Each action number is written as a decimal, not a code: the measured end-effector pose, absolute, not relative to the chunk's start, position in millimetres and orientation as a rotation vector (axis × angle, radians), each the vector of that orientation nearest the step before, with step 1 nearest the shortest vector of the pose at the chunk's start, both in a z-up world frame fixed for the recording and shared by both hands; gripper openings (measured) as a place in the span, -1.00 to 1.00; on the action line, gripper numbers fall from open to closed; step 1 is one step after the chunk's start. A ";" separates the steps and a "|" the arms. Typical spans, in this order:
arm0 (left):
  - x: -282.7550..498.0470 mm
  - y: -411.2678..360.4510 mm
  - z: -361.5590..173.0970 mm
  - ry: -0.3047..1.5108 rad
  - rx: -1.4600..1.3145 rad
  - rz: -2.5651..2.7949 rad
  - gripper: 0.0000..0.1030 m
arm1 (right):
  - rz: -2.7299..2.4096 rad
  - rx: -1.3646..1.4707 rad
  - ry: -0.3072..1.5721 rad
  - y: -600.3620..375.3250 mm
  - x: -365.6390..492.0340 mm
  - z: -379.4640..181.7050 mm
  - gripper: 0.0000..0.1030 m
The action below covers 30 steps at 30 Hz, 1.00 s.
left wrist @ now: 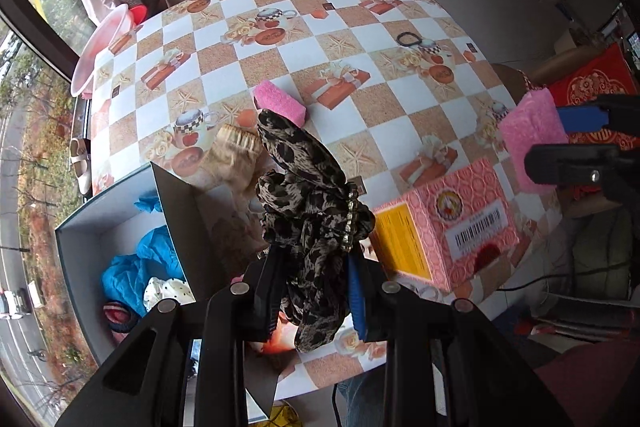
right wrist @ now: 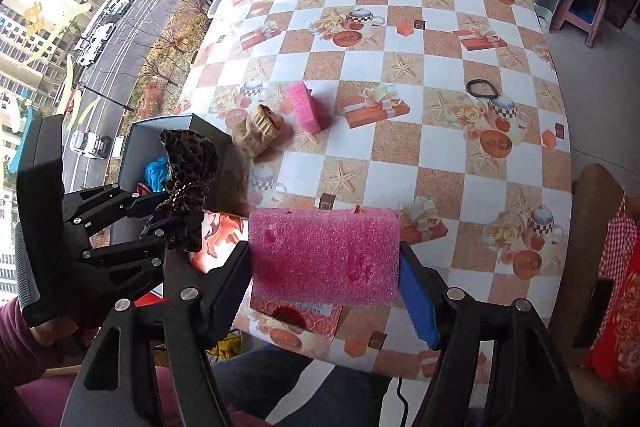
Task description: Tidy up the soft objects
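My left gripper is shut on a leopard-print fabric hair bow with a beaded band, held above the table's near edge. Seen from the right wrist, that gripper and the bow hang beside the open grey box. My right gripper is shut on a pink foam sponge held crosswise between both pads; it also shows as the sponge at the right edge of the left wrist view. A second pink sponge and a beige knitted piece lie on the chequered table.
The grey box holds blue cloth, a dotted white piece and a red item. A pink carton stands near the front edge. A black hair tie lies far right. Chairs, a pink basin and a window border the table.
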<state>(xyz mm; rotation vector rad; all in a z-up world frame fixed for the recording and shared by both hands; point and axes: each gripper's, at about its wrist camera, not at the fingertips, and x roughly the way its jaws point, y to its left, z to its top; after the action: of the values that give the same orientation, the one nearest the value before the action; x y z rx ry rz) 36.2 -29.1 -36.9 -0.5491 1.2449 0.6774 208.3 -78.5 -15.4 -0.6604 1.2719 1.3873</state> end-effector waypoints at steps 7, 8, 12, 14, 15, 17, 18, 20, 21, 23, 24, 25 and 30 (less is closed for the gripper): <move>16.6 -62.0 -36.9 1.264 -0.518 0.604 -0.41 | 1.390 -0.702 1.272 -105.3 179.6 -9.4 0.39; 14.0 -64.0 -36.9 1.263 -0.521 0.600 -0.41 | 1.390 -0.707 1.275 -107.9 175.2 -9.8 0.39; 2.8 -67.7 -36.9 1.250 -0.538 0.602 -0.41 | 1.396 -0.709 1.309 -115.2 159.2 -14.4 0.39; -2.8 -67.4 -36.0 1.237 -0.550 0.609 -0.41 | 1.398 -0.710 1.319 -117.3 151.6 -16.1 0.39; -5.6 -67.2 -35.0 1.230 -0.555 0.614 -0.41 | 1.401 -0.711 1.321 -118.1 147.4 -16.3 0.39; -11.3 -66.1 -33.1 1.216 -0.562 0.626 -0.41 | 1.412 -0.725 1.320 -117.9 138.9 -16.0 0.39; -14.0 -65.6 -32.0 1.210 -0.565 0.633 -0.41 | 1.419 -0.735 1.315 -117.4 134.5 -15.4 0.39; -20.3 -63.9 -29.8 1.197 -0.571 0.647 -0.41 | 1.436 -0.756 1.305 -115.4 126.2 -13.7 0.39; -23.3 -62.8 -28.7 1.190 -0.576 0.654 -0.41 | 1.444 -0.766 1.298 -114.0 122.3 -12.6 0.39; -29.4 -60.5 -27.0 1.177 -0.587 0.669 -0.41 | 1.464 -0.782 1.286 -110.4 114.7 -10.3 0.39; -32.6 -59.4 -26.2 1.170 -0.593 0.677 -0.41 | 1.474 -0.791 1.278 -108.6 110.9 -9.1 0.39; -35.5 -58.4 -25.4 1.164 -0.599 0.685 -0.41 | 1.484 -0.800 1.272 -106.9 106.7 -7.9 0.39; -52.8 -54.0 -21.8 1.134 -0.626 0.729 -0.41 | 1.530 -0.855 1.237 -97.7 86.1 -3.8 0.39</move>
<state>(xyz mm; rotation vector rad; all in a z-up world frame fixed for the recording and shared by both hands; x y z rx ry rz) -52.8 -54.0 -21.8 -0.6260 1.1337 0.7287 86.1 -97.7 -3.8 -0.8552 1.2367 1.5297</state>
